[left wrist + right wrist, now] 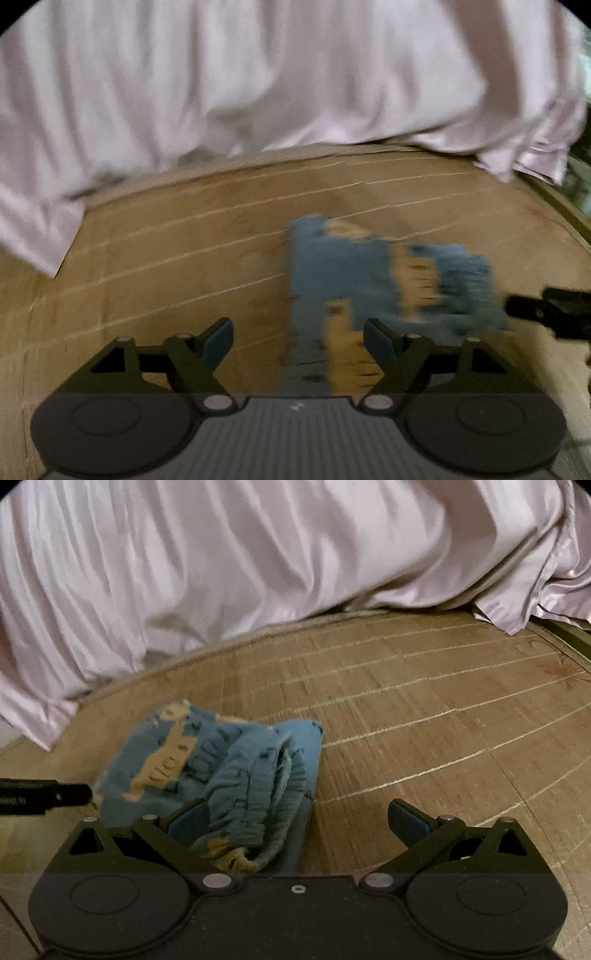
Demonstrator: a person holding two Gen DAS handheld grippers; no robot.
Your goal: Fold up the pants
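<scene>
Spread wide and empty, the left gripper (pixel 298 341) hangs over the blue patterned pants (pixel 369 280), blurred on the woven mat (pixel 166 258); the right gripper's tip shows at the frame's right edge.

From the right wrist, the right gripper (pixel 298 821) is likewise released, and the pants (pixel 236 775) lie bunched under its left finger; folding seems barely begun. A pale satin sheet (pixel 258 561) drapes behind, well apart.

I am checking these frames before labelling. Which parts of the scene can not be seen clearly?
- Pants, left wrist view: motion blur smears their print and edges.
- Pants, right wrist view: the near end is hidden behind the right gripper.
- Left gripper: open, only its tip enters the right view.
- Pink sheet: cut off by the top edge.
</scene>
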